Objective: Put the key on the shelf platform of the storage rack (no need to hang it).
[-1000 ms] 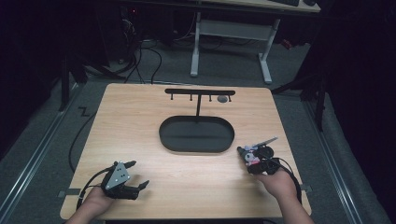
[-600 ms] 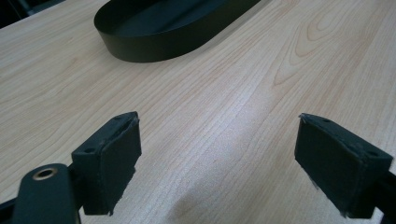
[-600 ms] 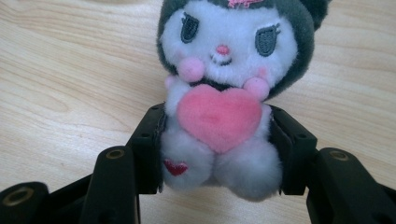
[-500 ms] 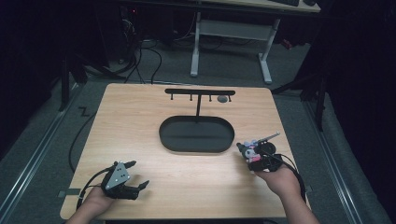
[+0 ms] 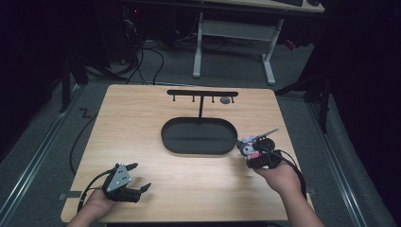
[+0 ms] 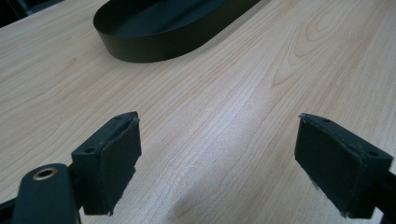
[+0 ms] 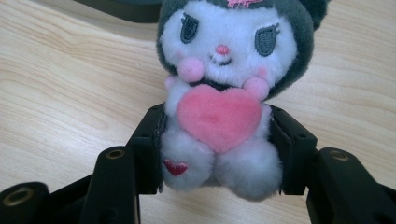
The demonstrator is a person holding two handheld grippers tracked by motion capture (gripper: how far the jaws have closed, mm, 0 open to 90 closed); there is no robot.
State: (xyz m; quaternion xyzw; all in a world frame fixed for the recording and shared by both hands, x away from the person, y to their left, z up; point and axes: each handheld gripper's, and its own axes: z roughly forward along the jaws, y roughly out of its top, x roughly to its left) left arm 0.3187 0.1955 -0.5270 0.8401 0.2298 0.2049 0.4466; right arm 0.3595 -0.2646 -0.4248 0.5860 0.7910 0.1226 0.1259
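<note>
A small plush toy (image 7: 219, 93), white with a dark grey hood and a pink heart on its chest, is squeezed at the body between the jaws of my right gripper (image 7: 219, 144). In the high view the plush toy (image 5: 247, 147) and right gripper (image 5: 253, 153) sit just right of the black oval tray (image 5: 166, 137). My left gripper (image 5: 136, 178) rests near the table's front left, open, with bare wood between its pads (image 6: 114, 156). The black oval tray (image 6: 140, 44) lies ahead of it.
Behind the tray a black T-shaped rack (image 5: 201, 93) with small hooks stands upright, and a grey round thing (image 5: 225, 100) hangs near its right end. The wooden table (image 5: 142, 118) has dark floor, cables and desk legs beyond its far edge.
The right gripper with the plush toy has shifted slightly forward and left, closer to the tray's right end. The left gripper has stayed in place.
</note>
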